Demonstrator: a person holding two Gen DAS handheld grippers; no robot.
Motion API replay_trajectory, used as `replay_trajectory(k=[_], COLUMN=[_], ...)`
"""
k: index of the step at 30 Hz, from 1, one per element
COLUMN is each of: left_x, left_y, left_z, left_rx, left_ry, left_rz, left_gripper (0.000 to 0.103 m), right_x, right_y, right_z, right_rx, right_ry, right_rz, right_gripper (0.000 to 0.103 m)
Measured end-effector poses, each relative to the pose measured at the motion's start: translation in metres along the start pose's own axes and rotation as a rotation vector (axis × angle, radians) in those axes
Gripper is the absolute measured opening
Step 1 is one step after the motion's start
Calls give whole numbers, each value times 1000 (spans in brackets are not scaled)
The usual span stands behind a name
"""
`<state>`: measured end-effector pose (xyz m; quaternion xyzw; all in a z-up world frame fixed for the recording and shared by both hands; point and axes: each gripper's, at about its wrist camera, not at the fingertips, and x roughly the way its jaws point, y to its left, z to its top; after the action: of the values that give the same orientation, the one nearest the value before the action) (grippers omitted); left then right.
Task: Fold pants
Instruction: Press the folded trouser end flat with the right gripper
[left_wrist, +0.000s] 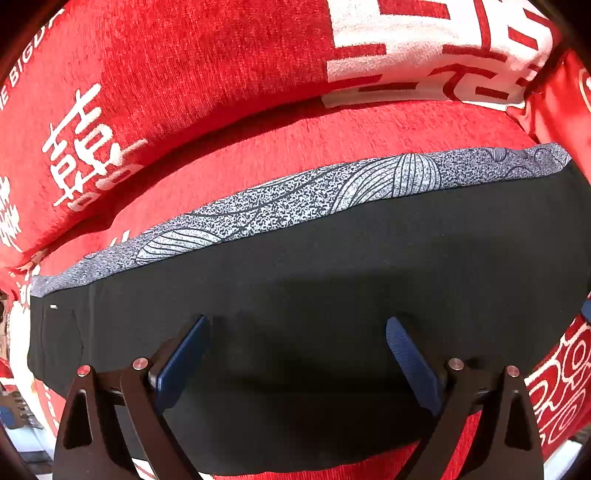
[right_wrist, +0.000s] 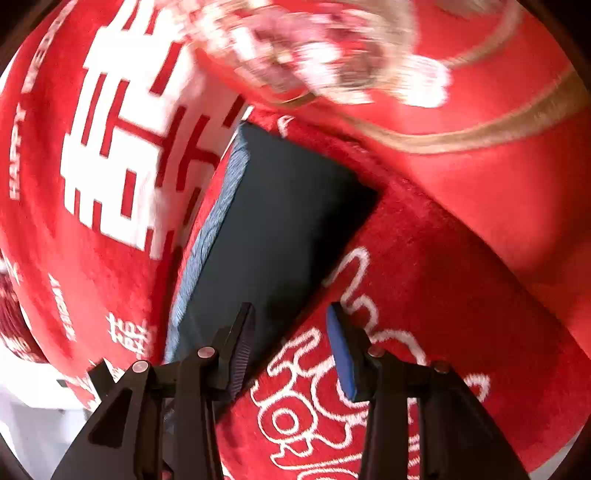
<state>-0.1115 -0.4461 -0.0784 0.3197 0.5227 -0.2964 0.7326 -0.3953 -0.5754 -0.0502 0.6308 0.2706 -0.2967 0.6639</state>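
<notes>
A red plush cover (left_wrist: 303, 140) w/ white characters fills both views; its edges run out of frame everywhere. In the left wrist view a red cushion (left_wrist: 155, 74) rises in the upper left, its lettering cut off by the fisheye rim. In the right wrist view the upper right is motion-blurred, so the pale print there can't be read.

The pants (left_wrist: 332, 280) lie flat on the cover, folded into a dark band. In the left wrist view the long axis runs lower left to upper right, w/ a grey patterned strip (left_wrist: 295, 199) along the upper edge. The band's right end is cut off by the frame & the near edge is hidden behind the gripper. In the right wrist view the band runs from bottom centre up toward the upper middle, ending in a square corner; the lower end is hidden behind the fingers.

The left gripper (left_wrist: 295, 354) is spread wide over the dark cloth, nothing pinched. The right gripper (right_wrist: 291, 347) is partly spread, straddling the pants' right edge, pads apart from it.
</notes>
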Motion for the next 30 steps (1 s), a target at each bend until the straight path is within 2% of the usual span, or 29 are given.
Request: replay_trajectory(k=[6, 8, 11, 15, 18, 21, 23, 24, 25, 26, 28, 30], left_x=[0, 0, -1, -2, -2, -2, -7, -12, -17, -23, -33, -40], left_y=[0, 0, -1, 0, 0, 2, 3, 2, -1, -5, -16, -27], left_z=[-1, -1, -3, -3, -3, -2, 1, 3, 6, 8, 12, 15], left_rx=[10, 17, 23, 25, 25, 24, 17, 11, 8, 13, 29, 29], left_ry=[-5, -8, -11, -10, -10, -5, 10, 16, 18, 0, -40, -79], left_rz=[4, 7, 8, 8, 5, -3, -30, -65, -103, -128, -158, -213], left_gripper=[97, 97, 97, 97, 97, 97, 81, 65, 63, 63, 63, 63], right_x=[0, 1, 0, 2, 3, 13, 24, 28, 31, 34, 37, 34], right_y=[-6, 7, 27, 9, -3, 2, 9, 12, 14, 15, 18, 22], right_z=[7, 10, 11, 8, 6, 11, 17, 19, 21, 24, 28, 27], right_rx=[60, 14, -121, -85, -62, -71, -71, -61, -40, -11, -2, -27], right_ry=[-65, -77, -84, -49, -64, -77, -83, -76, -62, -40, 6, 6], right_rz=[73, 90, 68, 57, 103, 148, 158, 156, 149, 145, 93, 88], right_gripper=[46, 46, 48, 49, 47, 49, 49, 49, 49, 41, 16, 16])
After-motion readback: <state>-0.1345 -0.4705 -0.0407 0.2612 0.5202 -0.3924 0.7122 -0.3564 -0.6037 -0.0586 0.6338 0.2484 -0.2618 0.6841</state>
